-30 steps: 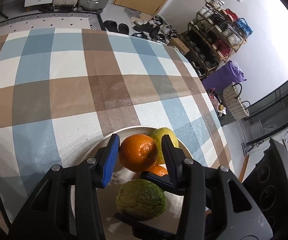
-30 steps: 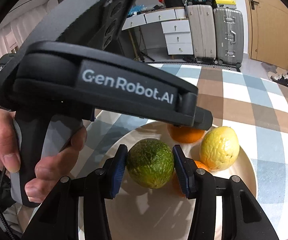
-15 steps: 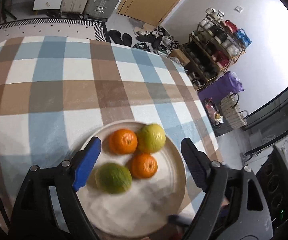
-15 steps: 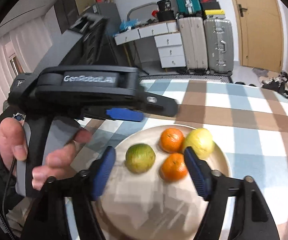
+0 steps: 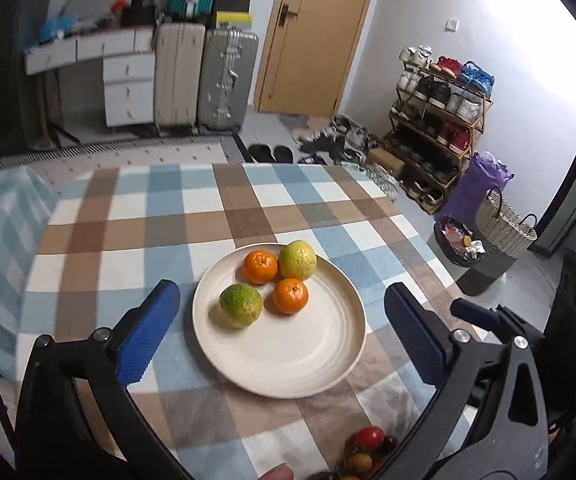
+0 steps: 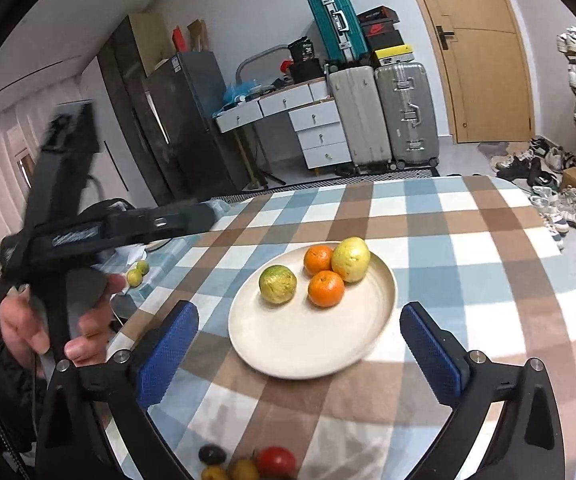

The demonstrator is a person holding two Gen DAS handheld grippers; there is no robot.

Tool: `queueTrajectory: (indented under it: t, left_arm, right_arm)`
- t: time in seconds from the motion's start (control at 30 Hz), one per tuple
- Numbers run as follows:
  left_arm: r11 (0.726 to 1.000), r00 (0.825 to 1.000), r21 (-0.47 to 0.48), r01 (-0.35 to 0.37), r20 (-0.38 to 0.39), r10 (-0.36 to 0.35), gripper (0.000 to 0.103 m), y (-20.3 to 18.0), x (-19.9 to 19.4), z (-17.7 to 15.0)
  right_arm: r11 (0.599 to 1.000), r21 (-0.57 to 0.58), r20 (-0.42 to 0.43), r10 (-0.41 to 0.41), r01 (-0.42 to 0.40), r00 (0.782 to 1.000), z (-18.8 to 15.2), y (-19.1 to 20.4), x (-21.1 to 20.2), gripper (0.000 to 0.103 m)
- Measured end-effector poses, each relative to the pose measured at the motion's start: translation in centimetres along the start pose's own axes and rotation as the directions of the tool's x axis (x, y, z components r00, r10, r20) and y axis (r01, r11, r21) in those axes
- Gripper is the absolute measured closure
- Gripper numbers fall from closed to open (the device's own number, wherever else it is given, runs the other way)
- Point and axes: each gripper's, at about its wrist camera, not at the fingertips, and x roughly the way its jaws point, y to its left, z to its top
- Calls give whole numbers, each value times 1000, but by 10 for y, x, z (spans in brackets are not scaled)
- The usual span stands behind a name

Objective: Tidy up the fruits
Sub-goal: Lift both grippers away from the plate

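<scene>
A cream plate (image 5: 307, 364) (image 6: 288, 344) sits on the checked tablecloth. On it lie a green citrus (image 5: 240, 305) (image 6: 278, 284), two oranges (image 5: 260, 267) (image 5: 290, 296) (image 6: 325, 288) and a yellow-green fruit (image 5: 297, 260) (image 6: 350, 259). My left gripper (image 5: 280, 332) is open and empty, raised above the plate's near side. My right gripper (image 6: 299, 348) is open and empty, also raised over the plate's near rim. The left gripper's body (image 6: 68, 236) shows blurred at the left of the right wrist view.
Small tomatoes, red, yellow and dark (image 5: 367, 440) (image 6: 276, 460), lie at the table's near edge. Two small green fruits (image 6: 138, 273) lie at the table's left side. Suitcases, drawers and a shoe rack stand on the floor beyond the table.
Both grippers let go of their fruit, the left an orange and the right the green citrus, opened wide, and pulled back and up from the plate. All fruit now rests on the plate.
</scene>
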Motion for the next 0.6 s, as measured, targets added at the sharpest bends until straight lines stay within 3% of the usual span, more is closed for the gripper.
queueTrajectory:
  t: [0.23, 0.6]
  left_arm:
    - [995, 994, 20, -98, 55, 97, 1, -20, -61, -34]
    - [990, 987, 10, -140, 77, 139, 1, -28, -109, -93]
  right_arm:
    - [1000, -10, 31, -11, 12, 999, -14, 10, -34, 0]
    - [1000, -21, 65, -5, 6, 998, -39, 36, -72, 0]
